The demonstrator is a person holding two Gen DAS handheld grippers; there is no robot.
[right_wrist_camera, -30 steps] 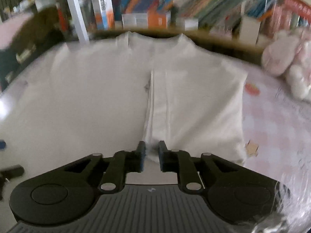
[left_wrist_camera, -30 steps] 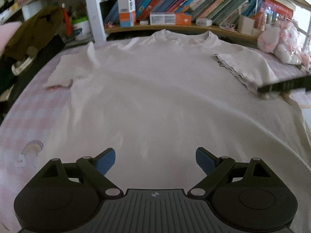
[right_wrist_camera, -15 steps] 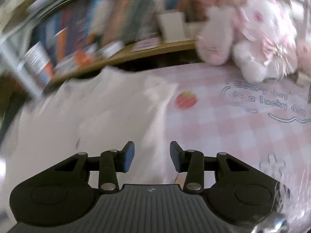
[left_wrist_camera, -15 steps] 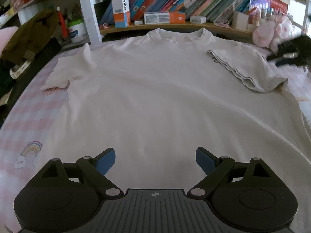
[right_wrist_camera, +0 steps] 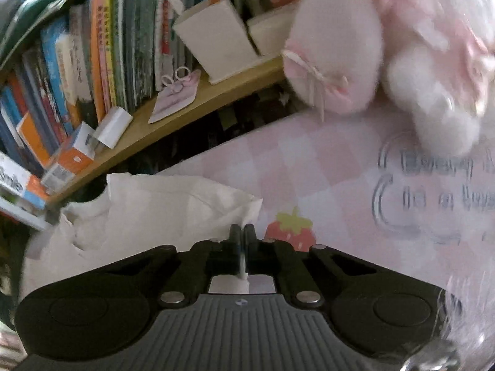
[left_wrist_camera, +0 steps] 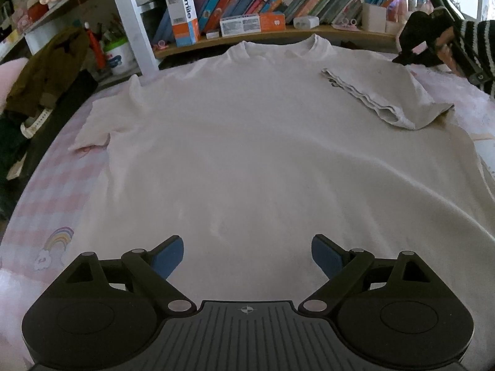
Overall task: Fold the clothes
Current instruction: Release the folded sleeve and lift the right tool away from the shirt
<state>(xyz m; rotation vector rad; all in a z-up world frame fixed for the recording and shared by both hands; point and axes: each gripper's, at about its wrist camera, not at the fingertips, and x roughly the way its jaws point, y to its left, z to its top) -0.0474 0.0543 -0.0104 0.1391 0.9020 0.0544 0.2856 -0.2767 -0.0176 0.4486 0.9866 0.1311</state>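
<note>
From the left wrist, the white cotton T-shirt [left_wrist_camera: 253, 142] lies spread flat on the bed's pink checked sheet [left_wrist_camera: 62, 191], its long axis running from the hem at the camera to the collar by the wooden bookshelf [left_wrist_camera: 266, 35]. One sleeve [left_wrist_camera: 374, 99] is already folded inward over the chest on the right; the other sleeve [left_wrist_camera: 99, 123] is still spread out at the left, so I judge the folding barely begun. The left tongs [left_wrist_camera: 247, 255] hang wide apart over the hem, holding nothing.

From the right wrist, the right tongs [right_wrist_camera: 242, 235] have just been closing and now pinch a thin edge of the same white cloth, at the shirt's side near a printed strawberry [right_wrist_camera: 292, 232]. Both side folds and the lengthwise fold remain.
</note>
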